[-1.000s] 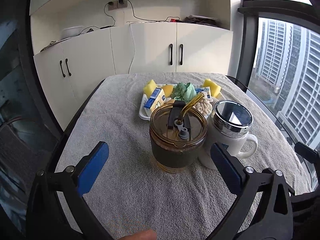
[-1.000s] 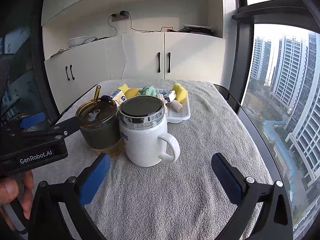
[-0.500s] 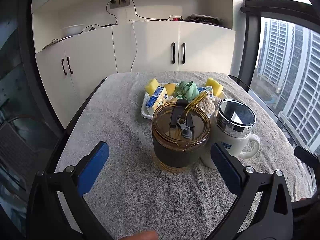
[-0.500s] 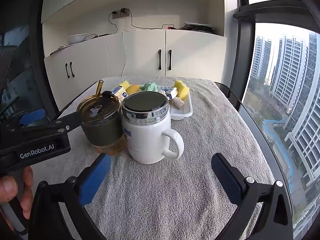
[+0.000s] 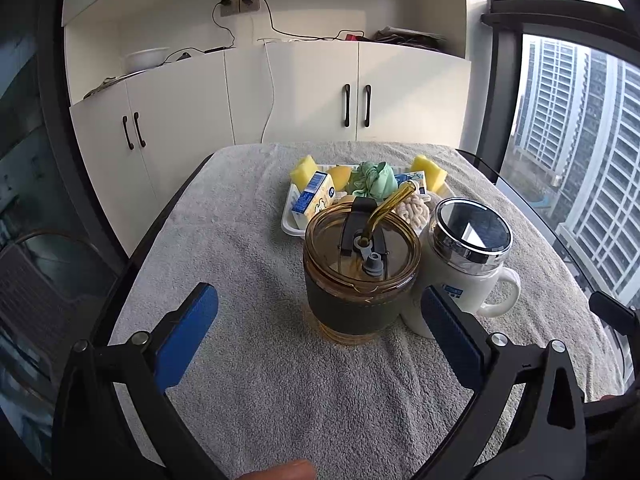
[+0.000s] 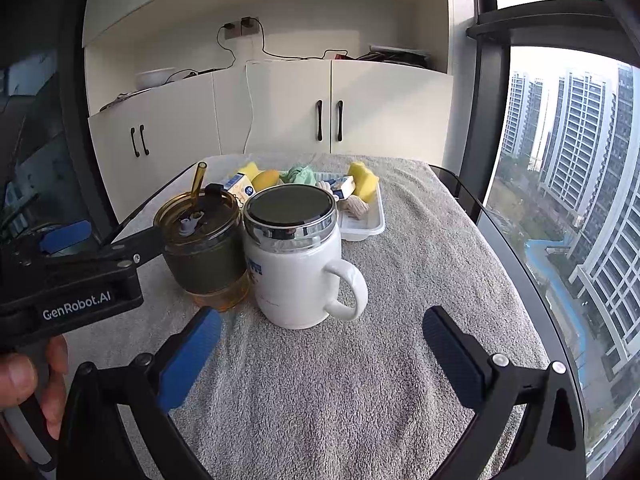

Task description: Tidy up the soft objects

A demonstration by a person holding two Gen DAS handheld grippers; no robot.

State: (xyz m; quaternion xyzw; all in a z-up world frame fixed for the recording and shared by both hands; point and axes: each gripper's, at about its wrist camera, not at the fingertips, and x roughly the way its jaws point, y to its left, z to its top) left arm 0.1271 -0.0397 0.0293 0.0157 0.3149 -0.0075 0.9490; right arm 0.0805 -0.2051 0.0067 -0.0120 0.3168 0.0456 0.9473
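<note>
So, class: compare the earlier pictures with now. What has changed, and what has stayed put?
Both open grippers, left gripper and right gripper, have eased toward the amber tumbler and white mug. Nothing has been grasped. Tumbler, mug and tray stayed put.

I see a high-rise flat or office room: white cabinets [image 5: 304, 108] with a wall socket [image 5: 240, 2] above, a towel-covered table [image 5: 248, 248], and tower blocks [image 6: 580, 152] outside the window.

Tumbler [image 5: 362, 276] at the left touching the mug [image 5: 466, 264] at its right on the towel-covered table [image 5: 248, 248], tray [image 6: 370, 222] just behind both, sponges [image 5: 430, 168], cloth [image 5: 370, 178] and cartons [image 5: 314, 198] in it, cupboards [image 5: 312, 96] behind the table
</note>
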